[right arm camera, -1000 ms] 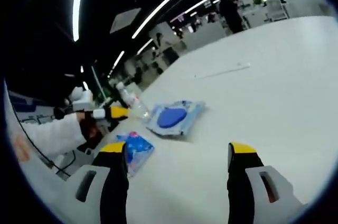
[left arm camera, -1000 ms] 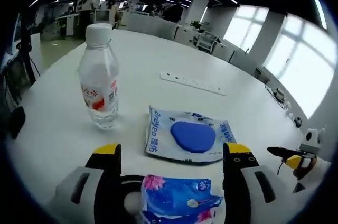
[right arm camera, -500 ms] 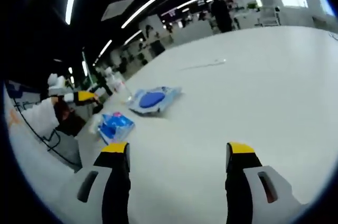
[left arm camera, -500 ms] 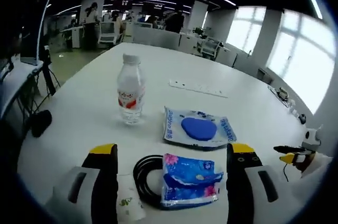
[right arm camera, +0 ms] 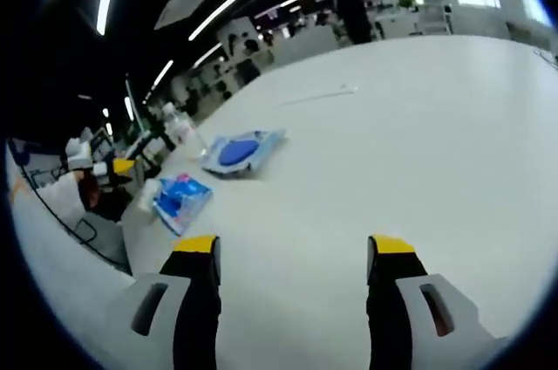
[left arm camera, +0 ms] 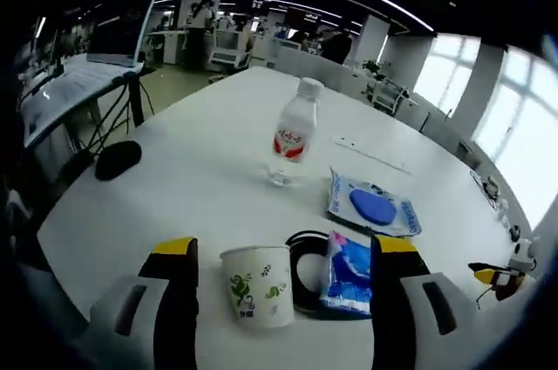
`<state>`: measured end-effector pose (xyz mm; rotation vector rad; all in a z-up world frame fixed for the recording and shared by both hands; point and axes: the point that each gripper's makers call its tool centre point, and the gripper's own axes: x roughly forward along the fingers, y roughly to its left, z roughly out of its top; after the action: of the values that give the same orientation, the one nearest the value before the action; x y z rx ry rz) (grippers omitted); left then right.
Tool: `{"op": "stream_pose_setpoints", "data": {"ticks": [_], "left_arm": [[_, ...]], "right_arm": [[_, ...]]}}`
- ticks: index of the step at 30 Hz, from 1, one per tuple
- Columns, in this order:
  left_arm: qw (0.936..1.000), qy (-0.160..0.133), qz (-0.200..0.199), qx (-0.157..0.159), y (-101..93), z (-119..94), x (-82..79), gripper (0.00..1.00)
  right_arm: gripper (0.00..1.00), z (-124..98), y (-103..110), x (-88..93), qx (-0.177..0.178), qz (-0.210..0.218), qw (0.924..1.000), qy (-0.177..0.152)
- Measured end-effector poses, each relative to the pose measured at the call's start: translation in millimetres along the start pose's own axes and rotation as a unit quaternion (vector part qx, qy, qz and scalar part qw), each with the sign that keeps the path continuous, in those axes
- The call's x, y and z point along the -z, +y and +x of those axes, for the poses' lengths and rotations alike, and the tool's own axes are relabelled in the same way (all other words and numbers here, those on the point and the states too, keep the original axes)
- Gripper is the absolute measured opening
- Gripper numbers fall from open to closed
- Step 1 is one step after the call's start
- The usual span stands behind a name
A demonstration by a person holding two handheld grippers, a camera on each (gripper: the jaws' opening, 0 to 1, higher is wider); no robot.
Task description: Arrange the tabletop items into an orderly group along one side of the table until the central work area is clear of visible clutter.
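White table (left arm camera: 174, 187) looks nearly sorted — cup (left arm camera: 258, 286), cable (left arm camera: 307, 276), blue pack (left arm camera: 350, 272), wipes (left arm camera: 373, 206) & bottle (left arm camera: 293, 134) bunched near one edge, w/ your left gripper (left arm camera: 277, 252) and right gripper (right arm camera: 295, 246) both jaws apart, empty; only the mouse (left arm camera: 118, 159) sits apart.

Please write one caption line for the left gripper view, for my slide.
Open left tool above a paper cup, black cable, blue packet, wipes pack and water bottle on a white table.

Right gripper (right arm camera: 292, 252) jaws apart, nothing between, above bare white table (right arm camera: 418, 126). Beyond: blue tissue pack (right arm camera: 181, 201), wet-wipes pouch (right arm camera: 240, 152) just past it.
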<state>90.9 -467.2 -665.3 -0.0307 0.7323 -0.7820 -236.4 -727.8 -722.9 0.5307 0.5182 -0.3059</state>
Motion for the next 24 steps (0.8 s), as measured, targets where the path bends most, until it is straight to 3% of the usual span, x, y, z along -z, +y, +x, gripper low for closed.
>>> {"op": "stream_pose_setpoints", "data": {"ticks": [10,13,16,21,24], "left_arm": [[0.9996,0.029,0.0,-0.001,-2.9,9,13.3,0.76],[0.9982,0.049,0.031,-0.011,0.9,13,20.4,0.74],[0.9986,0.051,-0.013,0.007,-4.8,20,21.0,0.73],[0.9979,0.059,-0.023,-0.013,1.6,26,26.5,0.68],[0.9959,0.069,-0.058,-0.014,3.3,28,38.7,0.67]], "right_arm": [[0.66,0,3,0.1,-0.004,0.003,1.0,0.002],[0.66,-1,3,0.5,-0.004,0.01,0.9999,0.0],[0.64,-2,3,1.5,-0.002,0.011,0.9999,0.003],[0.64,-1,7,-1.5,-0.007,0.009,0.9999,-0.001],[0.63,-2,8,-0.5,-0.008,0.011,0.9999,-0.002]]}}
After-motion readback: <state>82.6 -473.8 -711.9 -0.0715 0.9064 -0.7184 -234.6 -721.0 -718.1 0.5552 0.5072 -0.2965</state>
